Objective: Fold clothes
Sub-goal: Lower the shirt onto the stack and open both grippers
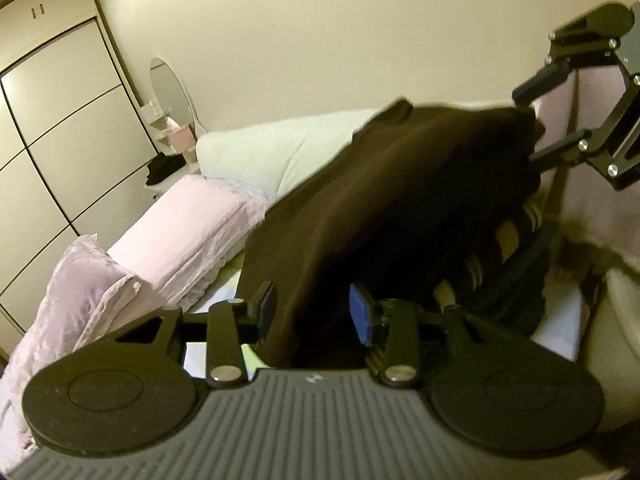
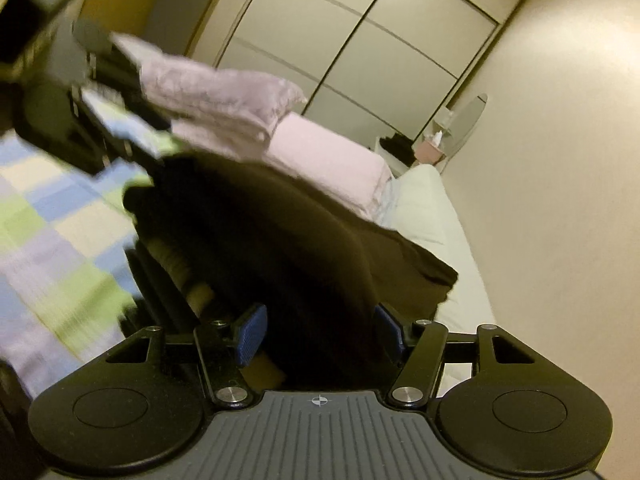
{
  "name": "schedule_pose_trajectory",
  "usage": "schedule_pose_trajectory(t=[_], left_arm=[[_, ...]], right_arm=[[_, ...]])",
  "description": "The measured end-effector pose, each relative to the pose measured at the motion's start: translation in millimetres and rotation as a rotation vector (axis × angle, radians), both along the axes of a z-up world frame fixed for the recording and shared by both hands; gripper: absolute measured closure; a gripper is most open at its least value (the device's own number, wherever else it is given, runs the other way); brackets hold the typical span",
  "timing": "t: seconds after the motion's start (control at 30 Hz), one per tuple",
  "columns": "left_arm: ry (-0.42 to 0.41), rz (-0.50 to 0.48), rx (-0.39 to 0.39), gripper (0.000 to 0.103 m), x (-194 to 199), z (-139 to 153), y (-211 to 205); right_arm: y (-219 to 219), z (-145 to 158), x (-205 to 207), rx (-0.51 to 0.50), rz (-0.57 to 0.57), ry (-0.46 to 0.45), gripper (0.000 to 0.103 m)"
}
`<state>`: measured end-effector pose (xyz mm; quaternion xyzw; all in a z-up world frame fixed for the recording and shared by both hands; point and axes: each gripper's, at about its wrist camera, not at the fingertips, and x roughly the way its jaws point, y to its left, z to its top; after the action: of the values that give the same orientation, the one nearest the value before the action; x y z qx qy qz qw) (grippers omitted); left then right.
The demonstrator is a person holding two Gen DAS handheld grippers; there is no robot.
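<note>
A dark brown garment point(image 1: 400, 200) is stretched between both grippers above the bed; the right wrist view shows this garment point(image 2: 300, 240) too. My left gripper point(image 1: 312, 312) has one end of the cloth hanging between its jaws, and the bare blue pad point(image 1: 360, 314) faces it with no visible squeeze. My right gripper point(image 2: 318, 330) stands wide, with the cloth draped through the gap and its left pad point(image 2: 250, 332) clear of it. Seen from the left wrist, the right gripper point(image 1: 536, 124) sits at the garment's far corner. Under the garment lies a dark cloth with pale stripes point(image 1: 508, 236).
The bed has a checked blue, green and white sheet point(image 2: 60, 220). A pink pillow point(image 1: 192, 236), a crumpled pink quilt point(image 1: 80, 292) and a white pillow point(image 1: 260, 160) lie along it. A wardrobe point(image 1: 60, 120) and an oval mirror point(image 1: 172, 92) stand beyond. A plain wall point(image 1: 320, 40) runs beside the bed.
</note>
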<state>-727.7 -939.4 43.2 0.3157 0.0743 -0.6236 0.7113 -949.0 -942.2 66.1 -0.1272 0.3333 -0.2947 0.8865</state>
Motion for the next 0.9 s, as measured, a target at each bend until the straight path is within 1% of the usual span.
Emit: schedule_pose_trajectory(t=[0.1,0.23,0.3,0.33,0.37,0.4,0.43,0.47,0.6,0.67,0.77,0.9], left_arm=[[0.031,-0.012,-0.018,0.068,8.9,7.6,-16.1],[0.096,-0.034,-0.02,0.068,27.0,14.0,-48.6],[0.147,-0.042,0.02,0.069,35.8,6.5,-65.2],[0.183,-0.048,0.055,0.071,40.2,0.9,-71.9],[0.213,-0.052,0.084,0.071,42.7,-4.7,-74.4],[0.236,-0.054,0.098,0.072,42.6,-10.1,-72.0],[0.255,-0.057,0.107,0.072,41.7,-15.0,-68.1],[0.264,-0.059,0.106,0.072,38.1,-18.8,-60.0],[0.284,-0.056,0.105,0.072,19.7,-35.5,-25.3],[0.281,-0.058,0.112,0.071,14.1,-43.2,-16.2],[0.28,-0.067,0.119,0.071,16.4,-43.2,-17.9],[0.252,-0.068,0.113,0.072,21.6,-31.3,-29.2]], right_arm=[[-14.9,19.4,2.1,0.048,-0.027,-0.105,0.042],[-55.9,38.7,14.2,0.145,-0.064,-0.233,0.042],[-82.0,36.2,21.2,0.203,-0.095,-0.247,0.042],[-96.1,29.9,23.6,0.263,-0.115,-0.24,0.042],[-111.0,20.3,25.1,0.344,-0.138,-0.226,0.042],[-121.9,10.4,23.8,0.421,-0.157,-0.221,0.042],[-125.8,1.8,18.7,0.474,-0.168,-0.228,0.042],[-122.8,-4.0,12.2,0.495,-0.173,-0.232,0.042],[-93.8,-23.3,-13.2,0.517,-0.172,-0.229,0.043],[-81.7,-32.3,-20.4,0.528,-0.161,-0.214,0.042],[-80.8,-35.8,-18.7,0.534,-0.14,-0.198,0.042],[-90.6,-23.4,-15.1,0.513,-0.15,-0.228,0.042]])
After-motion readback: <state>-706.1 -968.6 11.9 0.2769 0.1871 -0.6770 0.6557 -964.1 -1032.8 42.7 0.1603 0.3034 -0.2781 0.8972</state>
